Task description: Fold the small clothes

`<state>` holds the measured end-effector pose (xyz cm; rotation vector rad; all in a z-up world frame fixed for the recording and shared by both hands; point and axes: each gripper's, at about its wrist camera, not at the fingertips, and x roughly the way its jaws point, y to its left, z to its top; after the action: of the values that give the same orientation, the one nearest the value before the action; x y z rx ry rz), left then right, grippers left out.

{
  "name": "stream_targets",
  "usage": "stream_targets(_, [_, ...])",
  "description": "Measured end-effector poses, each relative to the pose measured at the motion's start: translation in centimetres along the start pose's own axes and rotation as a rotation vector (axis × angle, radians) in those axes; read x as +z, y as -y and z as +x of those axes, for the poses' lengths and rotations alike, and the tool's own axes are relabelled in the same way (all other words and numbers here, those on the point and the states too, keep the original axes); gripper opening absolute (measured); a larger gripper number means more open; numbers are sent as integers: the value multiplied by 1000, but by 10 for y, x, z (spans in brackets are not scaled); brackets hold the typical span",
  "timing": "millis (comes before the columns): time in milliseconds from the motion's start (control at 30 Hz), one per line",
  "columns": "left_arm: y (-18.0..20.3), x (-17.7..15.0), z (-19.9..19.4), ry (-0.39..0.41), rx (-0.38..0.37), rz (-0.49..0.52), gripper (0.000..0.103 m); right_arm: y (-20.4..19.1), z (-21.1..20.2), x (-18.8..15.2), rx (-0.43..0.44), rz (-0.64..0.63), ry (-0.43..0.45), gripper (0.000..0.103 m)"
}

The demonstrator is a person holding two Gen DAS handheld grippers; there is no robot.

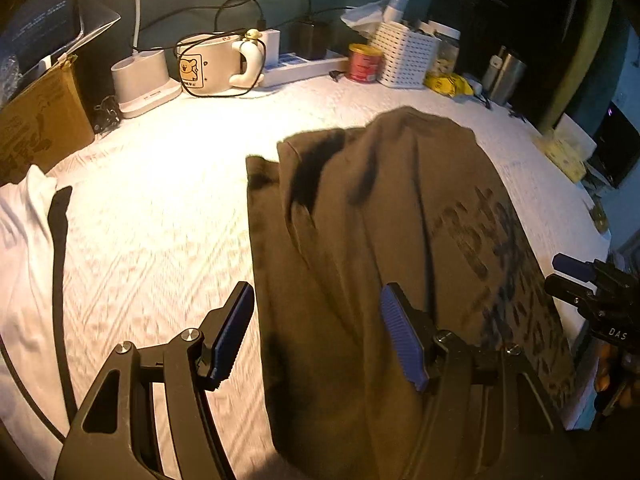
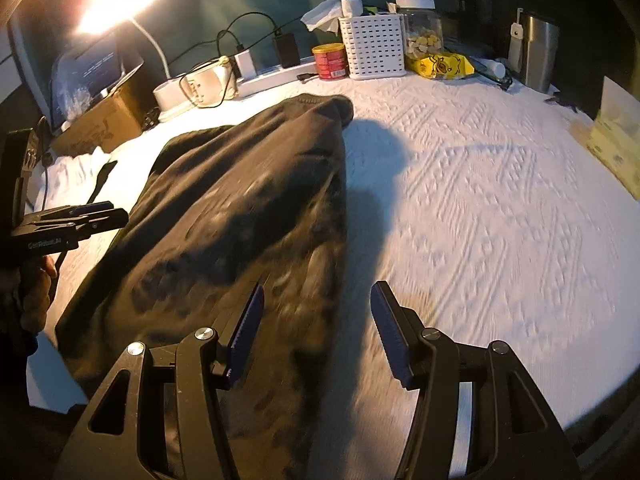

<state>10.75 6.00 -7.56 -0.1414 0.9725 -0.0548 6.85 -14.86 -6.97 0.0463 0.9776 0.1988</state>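
Fingers of your left gripper [image 1: 316, 334] stand apart at the near edge of the scene, gripping nothing: one blue pad hangs over the white textured cover [image 1: 160, 240], the other over the near left part of the dark olive shirt [image 1: 360, 260]. Your right gripper [image 2: 316, 334] is released too, its left finger above the shirt's near right edge and its right finger above bare cover, with no cloth pinched between them. You can see the shirt lying folded lengthwise in the middle of the cover, running from the near edge toward the far clutter, with dark lettering on its right half and a shadow along its right side. To the near left, a white garment [image 1: 28, 260] with a black trim lies flat, apart from the shirt. Farther left sits a cardboard box [image 1: 40, 128]. Along the far edge you have, left to right, a lamp base [image 1: 140, 80], a cream mug [image 1: 208, 64] looped by a black cable, a white power strip [image 1: 304, 66], a red can [image 1: 364, 63], a white perforated basket [image 1: 404, 56], a yellow packet [image 1: 446, 82] and a steel tumbler [image 1: 506, 76].
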Motion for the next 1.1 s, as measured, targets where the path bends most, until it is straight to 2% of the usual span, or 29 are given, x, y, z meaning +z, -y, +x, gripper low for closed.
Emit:
stream_targets(233, [-12, 20, 19, 13, 2, -25, 66, 17, 21, 34, -10, 1, 10, 59])
stream_targets(467, [-36, 30, 47, -12, -77, -139, 66, 25, 43, 71, 14, 8, 24, 59])
stream_targets(733, [-29, 42, 56, -4, -103, -101, 77, 24, 81, 90, 75, 23, -8, 59])
stream_targets(800, [-27, 45, 59, -10, -141, -96, 77, 24, 88, 92, 92, 25, -16, 59])
stream_targets(933, [-14, 48, 63, -16, -158, -56, 78, 23, 96, 96, 113, 18, -7, 59])
stream_targets(1033, [-8, 51, 66, -26, -224, -71, 78, 24, 99, 102, 119, 12, -13, 59])
stream_targets(1100, [-4, 54, 68, -32, -229, -69, 78, 28, 98, 105, 135, 38, -19, 59])
